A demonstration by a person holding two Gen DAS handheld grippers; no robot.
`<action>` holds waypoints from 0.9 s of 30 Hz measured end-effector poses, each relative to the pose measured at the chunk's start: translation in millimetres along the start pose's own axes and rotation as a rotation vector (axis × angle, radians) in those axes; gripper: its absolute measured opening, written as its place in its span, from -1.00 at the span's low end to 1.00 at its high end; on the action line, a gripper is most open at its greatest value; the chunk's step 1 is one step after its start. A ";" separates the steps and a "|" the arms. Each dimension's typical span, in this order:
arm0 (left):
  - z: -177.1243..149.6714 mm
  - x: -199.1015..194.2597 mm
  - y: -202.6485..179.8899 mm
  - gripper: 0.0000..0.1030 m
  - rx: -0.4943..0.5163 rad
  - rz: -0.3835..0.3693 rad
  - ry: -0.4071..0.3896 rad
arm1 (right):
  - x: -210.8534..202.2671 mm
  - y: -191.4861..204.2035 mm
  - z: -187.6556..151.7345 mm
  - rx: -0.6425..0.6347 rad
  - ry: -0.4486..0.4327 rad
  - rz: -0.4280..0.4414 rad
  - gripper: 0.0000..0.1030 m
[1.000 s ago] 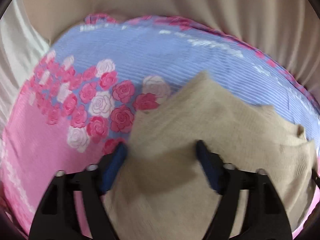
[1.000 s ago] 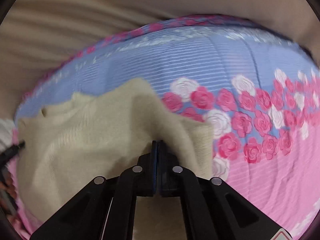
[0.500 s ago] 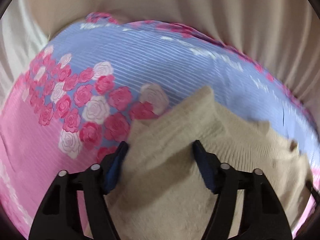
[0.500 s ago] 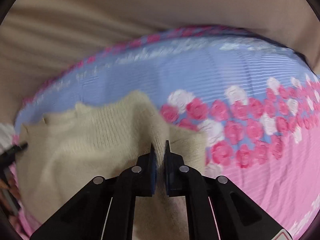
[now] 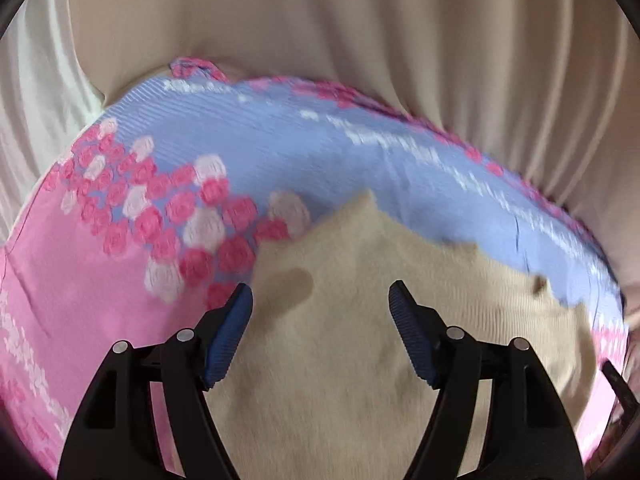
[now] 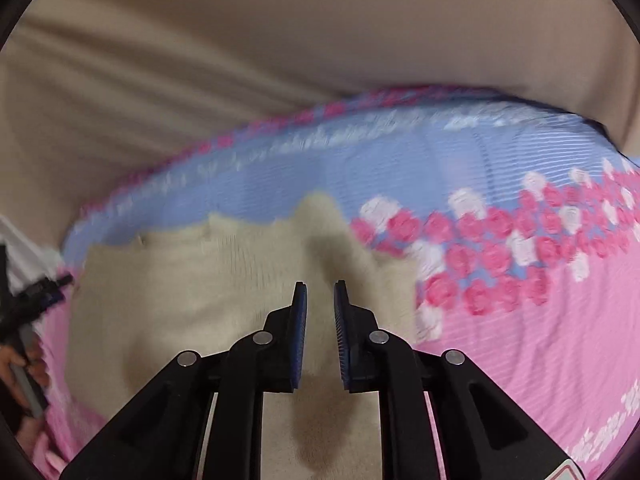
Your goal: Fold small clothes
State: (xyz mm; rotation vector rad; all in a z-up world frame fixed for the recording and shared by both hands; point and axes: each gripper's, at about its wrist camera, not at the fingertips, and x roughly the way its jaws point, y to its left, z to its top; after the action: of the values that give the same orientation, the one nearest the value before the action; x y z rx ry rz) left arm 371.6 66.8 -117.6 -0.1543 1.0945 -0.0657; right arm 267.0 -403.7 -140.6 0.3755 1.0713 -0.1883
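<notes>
The left gripper [image 5: 320,300] is spread wide and the right gripper [image 6: 320,300], just opening, is barely parted, nothing held, above a beige knitted garment [image 5: 360,360] on a pink-and-blue rose-printed bedsheet [image 5: 100,300].

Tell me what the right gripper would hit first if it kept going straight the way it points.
Most likely the beige knit garment: the right gripper, jaws slightly apart with nothing pinched, points down at it, with the floral bedsheet underneath. How much gap remains is unclear.
</notes>
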 end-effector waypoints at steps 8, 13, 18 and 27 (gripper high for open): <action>-52.2 -31.3 -15.7 0.49 0.049 -0.014 0.031 | -29.0 48.1 -20.3 -0.076 0.008 0.072 -0.78; -80.3 -16.3 -23.9 0.49 0.073 0.011 0.113 | 10.0 127.7 -29.5 -0.240 0.141 0.205 -0.85; -95.9 -19.9 -32.9 0.49 0.133 0.027 0.118 | 51.4 135.8 -2.9 -0.188 0.160 0.092 -0.97; -105.5 -21.6 -32.1 0.50 0.153 0.018 0.104 | 23.8 122.0 -15.1 -0.217 0.130 0.063 -0.91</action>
State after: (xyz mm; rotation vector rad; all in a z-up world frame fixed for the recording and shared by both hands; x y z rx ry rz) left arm 268.7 28.3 -141.0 -0.0039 1.1900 -0.1419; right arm 306.0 -284.8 -142.6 0.2278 1.1934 0.0091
